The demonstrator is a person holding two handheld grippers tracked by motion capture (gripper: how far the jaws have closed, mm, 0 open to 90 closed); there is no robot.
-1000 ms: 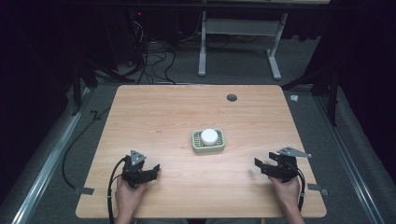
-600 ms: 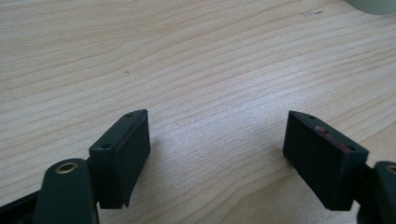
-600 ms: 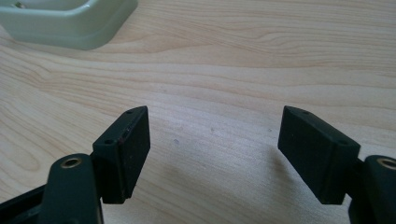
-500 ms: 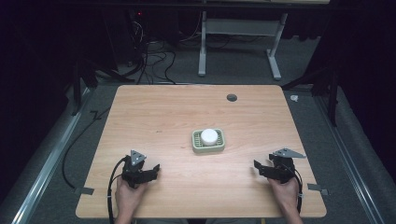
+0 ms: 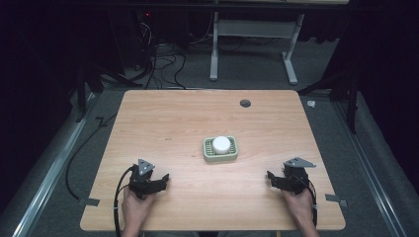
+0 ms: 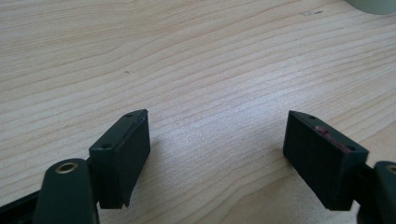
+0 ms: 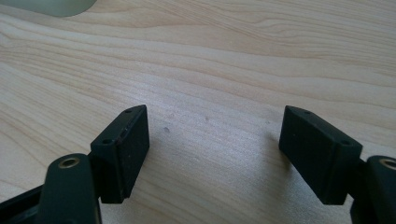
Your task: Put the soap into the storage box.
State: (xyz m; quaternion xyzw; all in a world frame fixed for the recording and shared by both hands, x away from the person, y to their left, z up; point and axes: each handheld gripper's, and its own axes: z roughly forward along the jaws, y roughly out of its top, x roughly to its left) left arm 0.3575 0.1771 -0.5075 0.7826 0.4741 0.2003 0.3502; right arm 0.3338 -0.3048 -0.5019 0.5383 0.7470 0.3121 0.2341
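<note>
Grippers rested low over the near edge of the wooden table (image 5: 178, 123), one in each of the person's hands. The left gripper (image 5: 160, 180) sat near the front-left part of the tabletop, its grey three-cornered plate on top and its black cable looping back beside the forearm. In the left gripper view, its two black jaws stood wide apart, released, with bare wood grain between them and nothing held. The right gripper (image 5: 272, 177) sat near the front-right part of the tabletop, its jaws pointing toward the table's middle. In the right gripper view, its jaws also stood apart, released, with bare wood between them; they had just been opening a little further, and no thing lay between them.

The pale green tray (image 5: 233, 154) lay near the centre of the table, farther from the person than both grippers and roughly midway between them, well apart from each. A white round object (image 5: 222, 144) sat in the tray, upright. A pale green edge of the tray showed at the upper right corner of the left gripper view (image 6: 373, 5) and at the upper left corner of the right gripper view (image 7: 51, 7). A small dark round hole (image 5: 245, 103) marked the tabletop toward its far edge.
</note>
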